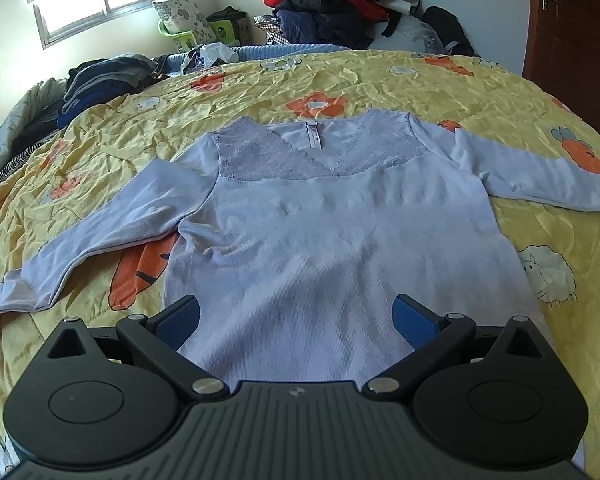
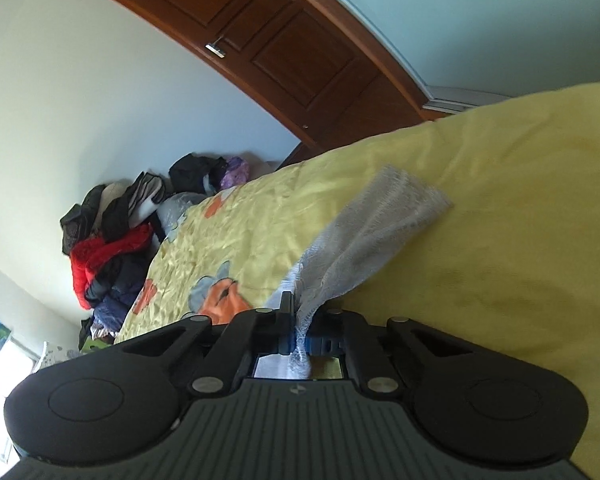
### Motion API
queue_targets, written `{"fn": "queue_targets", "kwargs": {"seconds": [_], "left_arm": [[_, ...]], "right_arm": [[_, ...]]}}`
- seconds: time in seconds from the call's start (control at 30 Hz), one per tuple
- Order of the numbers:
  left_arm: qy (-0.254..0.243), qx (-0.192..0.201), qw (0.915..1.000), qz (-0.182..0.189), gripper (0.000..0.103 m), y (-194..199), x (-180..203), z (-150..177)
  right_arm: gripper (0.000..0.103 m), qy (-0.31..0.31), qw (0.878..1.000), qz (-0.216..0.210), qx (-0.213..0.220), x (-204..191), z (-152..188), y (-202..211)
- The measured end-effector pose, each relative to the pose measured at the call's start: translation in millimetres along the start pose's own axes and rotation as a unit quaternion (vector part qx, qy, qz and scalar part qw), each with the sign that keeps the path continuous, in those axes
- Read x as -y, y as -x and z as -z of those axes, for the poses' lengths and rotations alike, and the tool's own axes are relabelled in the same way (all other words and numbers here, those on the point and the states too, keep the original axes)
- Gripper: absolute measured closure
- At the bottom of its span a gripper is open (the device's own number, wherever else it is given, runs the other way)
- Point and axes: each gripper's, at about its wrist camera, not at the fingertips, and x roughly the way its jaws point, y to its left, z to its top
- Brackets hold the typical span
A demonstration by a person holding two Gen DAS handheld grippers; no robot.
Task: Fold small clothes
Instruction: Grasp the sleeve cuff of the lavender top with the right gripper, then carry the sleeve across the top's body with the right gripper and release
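A pale lilac long-sleeved top point(image 1: 312, 232) with a lace yoke lies flat on the yellow patterned quilt point(image 1: 380, 84), neckline at the far side, both sleeves spread out. My left gripper point(image 1: 296, 320) is open, hovering over the top's lower body near the hem, its blue pads apart on either side. In the right wrist view my right gripper point(image 2: 300, 320) is shut on the lace cuff of a sleeve point(image 2: 372, 240), which drapes away from the jaws over the quilt point(image 2: 520, 220). That view is tilted.
A heap of red and dark clothes point(image 1: 332, 4) lies beyond the bed's far edge. Folded dark clothes point(image 1: 104, 80) sit at the bed's far left. A brown door point(image 1: 572, 40) stands at the right. A window point(image 1: 100, 0) is at the far left.
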Motion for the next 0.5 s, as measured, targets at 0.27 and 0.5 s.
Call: {"fn": "queue_targets", "kwargs": {"seconds": [0.27, 0.5], "left_arm": [[0.011, -0.008, 0.9999, 0.004, 0.000, -3.4, -6.4, 2.4], [0.019, -0.009, 0.9998, -0.004, 0.000, -4.6, -14.5, 3.8]], "right_arm": [[0.094, 0.072, 0.995, -0.067, -0.028, -51.8, 17.2, -0.1], [0.095, 0.115, 0.982, -0.118, -0.088, -102.4, 52.1, -7.4]]}}
